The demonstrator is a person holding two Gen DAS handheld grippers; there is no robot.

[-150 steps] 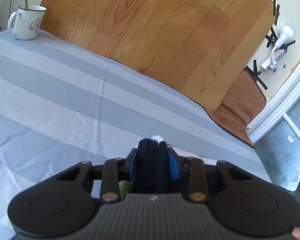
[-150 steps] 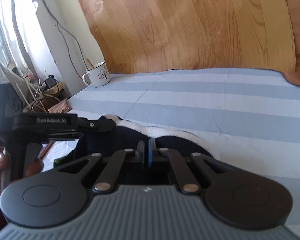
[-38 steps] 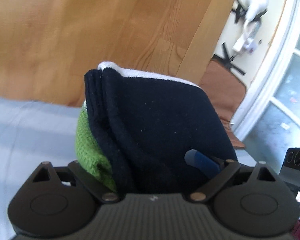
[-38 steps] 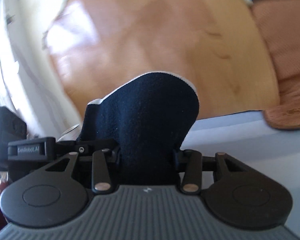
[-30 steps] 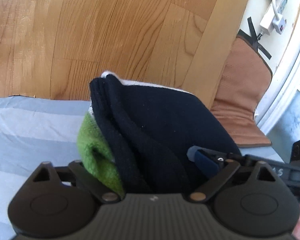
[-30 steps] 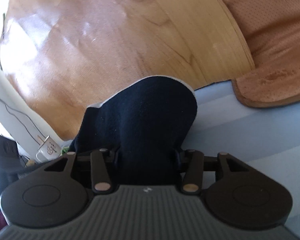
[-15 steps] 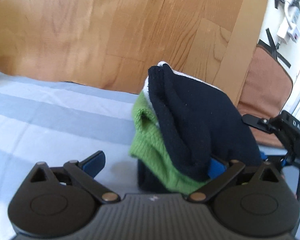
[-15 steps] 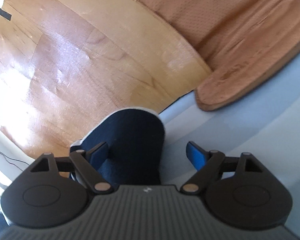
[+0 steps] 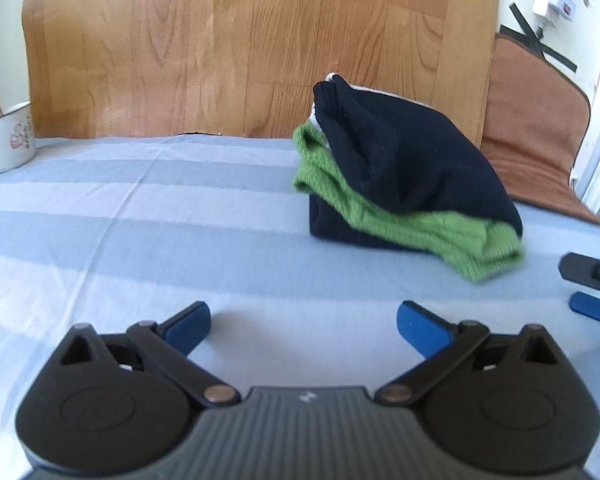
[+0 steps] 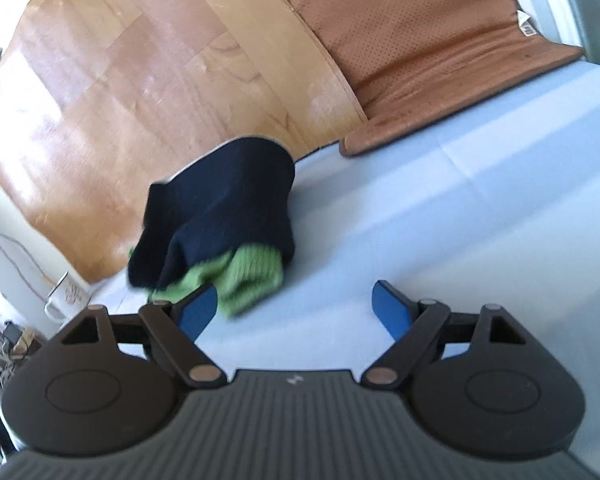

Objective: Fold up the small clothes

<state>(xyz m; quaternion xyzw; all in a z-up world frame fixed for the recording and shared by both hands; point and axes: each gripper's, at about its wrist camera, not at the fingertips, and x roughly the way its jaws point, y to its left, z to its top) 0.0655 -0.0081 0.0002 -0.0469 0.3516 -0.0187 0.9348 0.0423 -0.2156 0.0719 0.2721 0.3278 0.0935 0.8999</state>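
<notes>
A folded navy and green knit garment (image 9: pixel 400 176) lies in a small stack on the blue-striped bedsheet (image 9: pixel 140 220), close to the wooden headboard. My left gripper (image 9: pixel 303 326) stands open in front of it, apart from it, with only sheet between its blue pads. In the right wrist view the same garment (image 10: pixel 224 216) sits ahead and to the left of my right gripper (image 10: pixel 296 306), which is open and empty. Its left pad overlaps the green edge in the picture. The right gripper's tip (image 9: pixel 592 280) shows at the right edge of the left wrist view.
A white enamel mug (image 9: pixel 12 140) stands at the far left of the bed by the wooden headboard (image 9: pixel 240 40). A brown cushion (image 10: pixel 420 40) leans at the far right corner. Cables and clutter (image 10: pixel 4 336) lie beyond the bed's left side.
Both grippers opened and let go of the folded garment, then drew back from it. It now rests on the sheet by the headboard.
</notes>
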